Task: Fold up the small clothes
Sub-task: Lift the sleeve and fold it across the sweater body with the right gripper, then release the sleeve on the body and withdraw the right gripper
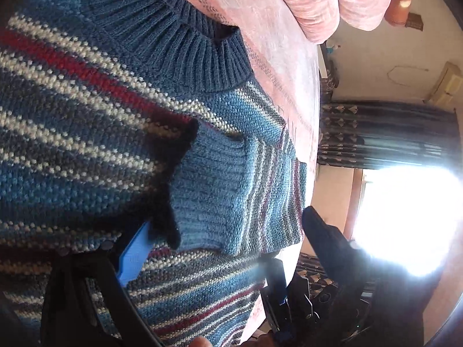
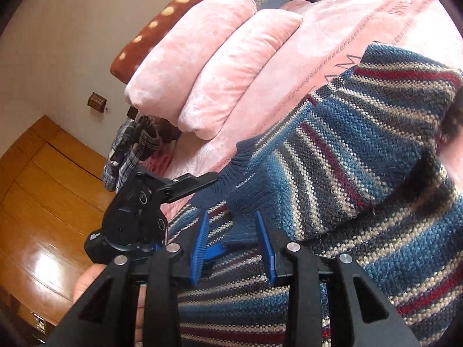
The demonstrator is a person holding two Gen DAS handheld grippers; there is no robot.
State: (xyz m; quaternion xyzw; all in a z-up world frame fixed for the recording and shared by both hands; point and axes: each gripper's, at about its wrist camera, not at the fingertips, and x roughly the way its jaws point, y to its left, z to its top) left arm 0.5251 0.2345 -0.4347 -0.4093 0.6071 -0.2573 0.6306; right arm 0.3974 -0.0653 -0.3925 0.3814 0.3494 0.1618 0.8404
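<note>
A striped knit sweater (image 1: 86,121) in blue, white, grey and dark red fills the left and centre of the left wrist view, lying on a pink bedspread (image 1: 277,46) that runs up the upper middle of the frame; its ribbed navy collar (image 1: 173,34) arcs across the upper centre, and a sleeve with a ribbed blue cuff (image 1: 208,190) is doubled over onto the body at centre frame. In the right wrist view the same sweater (image 2: 361,173) covers the right half and lower centre; a navy ribbed edge (image 2: 249,179) sits just above the tools.

The right gripper (image 2: 234,240), at lower centre of its own view, has its two blue pads (image 2: 199,245) spread apart with striped knit lying between them, pinching nothing; the left gripper (image 2: 199,182) reaches in from the left of that frame, its black finger touching the navy ribbed edge. In the left wrist view one blue pad (image 1: 133,257) shows at lower left against the sweater and a black finger (image 1: 330,237) stands clear at lower right, so the tool reads as spread wide.

Two folded pink quilts (image 2: 208,69) lie at upper centre of the right wrist view; a brown dotted pillow (image 2: 162,26) rests behind them at upper left; a wooden wardrobe (image 2: 43,190) occupies the lower left; a bright window (image 1: 405,219) glares at right of the left wrist view beneath dark patterned curtains (image 1: 385,133).
</note>
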